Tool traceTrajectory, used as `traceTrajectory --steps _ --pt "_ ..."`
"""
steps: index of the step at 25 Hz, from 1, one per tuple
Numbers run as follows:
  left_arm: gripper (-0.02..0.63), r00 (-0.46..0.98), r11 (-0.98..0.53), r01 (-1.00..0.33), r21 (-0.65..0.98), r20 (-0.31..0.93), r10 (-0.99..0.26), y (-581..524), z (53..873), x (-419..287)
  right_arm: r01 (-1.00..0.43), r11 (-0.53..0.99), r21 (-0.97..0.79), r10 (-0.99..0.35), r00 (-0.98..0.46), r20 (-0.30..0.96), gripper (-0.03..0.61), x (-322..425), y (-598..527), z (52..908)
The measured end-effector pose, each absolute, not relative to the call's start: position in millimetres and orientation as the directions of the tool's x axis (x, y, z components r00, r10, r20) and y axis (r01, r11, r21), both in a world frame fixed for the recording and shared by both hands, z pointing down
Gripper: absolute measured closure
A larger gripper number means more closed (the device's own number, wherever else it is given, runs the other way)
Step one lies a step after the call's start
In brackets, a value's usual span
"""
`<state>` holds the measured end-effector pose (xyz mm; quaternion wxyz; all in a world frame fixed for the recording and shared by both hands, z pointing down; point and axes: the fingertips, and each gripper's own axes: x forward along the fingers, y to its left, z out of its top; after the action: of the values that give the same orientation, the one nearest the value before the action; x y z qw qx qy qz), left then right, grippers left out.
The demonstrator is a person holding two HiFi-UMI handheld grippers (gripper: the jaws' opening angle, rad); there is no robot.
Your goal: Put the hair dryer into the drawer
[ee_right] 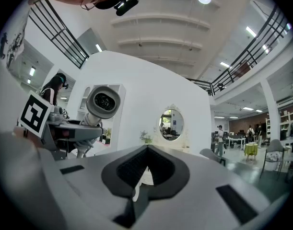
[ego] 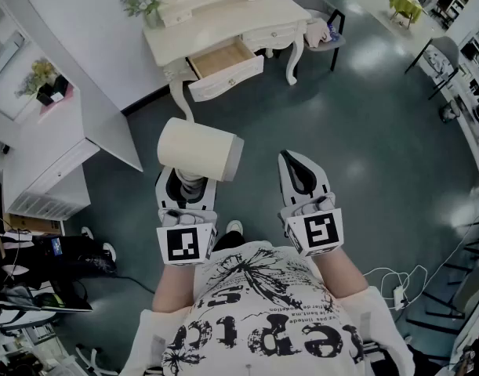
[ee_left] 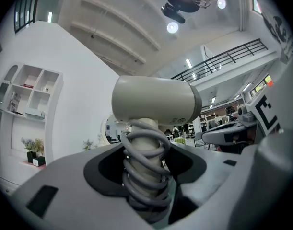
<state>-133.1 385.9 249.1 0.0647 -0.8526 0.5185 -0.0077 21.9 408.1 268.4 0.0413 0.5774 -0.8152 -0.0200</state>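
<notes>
A cream hair dryer (ego: 198, 150) stands upright in my left gripper (ego: 186, 182), whose jaws are shut on its handle with the grey cord coiled round it (ee_left: 145, 166). Its barrel (ee_left: 156, 99) lies crosswise above the jaws, nozzle to the right in the head view. My right gripper (ego: 291, 160) is held level beside it, shut, with nothing between its pads (ee_right: 136, 169). From the right gripper view, the hair dryer (ee_right: 103, 102) shows end-on at the left. The open wooden drawer (ego: 223, 63) of a white dressing table (ego: 223, 22) lies ahead across the floor.
A grey chair (ego: 321, 22) with clothes on it stands right of the dressing table. A white cabinet (ego: 51, 155) and a slanted white panel are at the left. Cables and a power strip (ego: 396, 292) lie on the floor at the right. An oval mirror (ee_right: 172, 124) hangs above the table.
</notes>
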Motion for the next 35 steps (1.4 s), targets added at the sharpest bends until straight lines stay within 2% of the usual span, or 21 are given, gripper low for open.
traceTrajectory --steps 15,23,35 --pt "0.36 0.459 -0.454 -0.887 -0.085 -0.047 -0.887 355.3 266.3 -150.8 -0.952 0.303 0.038 -0.952 -0.301 0.053 0.561 15.9 379.7 285.6" --pt "0.36 0.472 -0.465 -0.88 -0.098 -0.069 -0.879 308.1 269.3 -186.4 -0.96 0.277 0.041 -0.961 -0.275 0.04 0.561 -11.7 332.7 290.6" --pt "0.36 0.425 -0.423 -0.903 -0.071 -0.019 -0.905 239.7 270.8 -199.3 -0.946 0.323 0.036 -0.944 -0.319 0.084 0.561 -19.2 258.3 288.0"
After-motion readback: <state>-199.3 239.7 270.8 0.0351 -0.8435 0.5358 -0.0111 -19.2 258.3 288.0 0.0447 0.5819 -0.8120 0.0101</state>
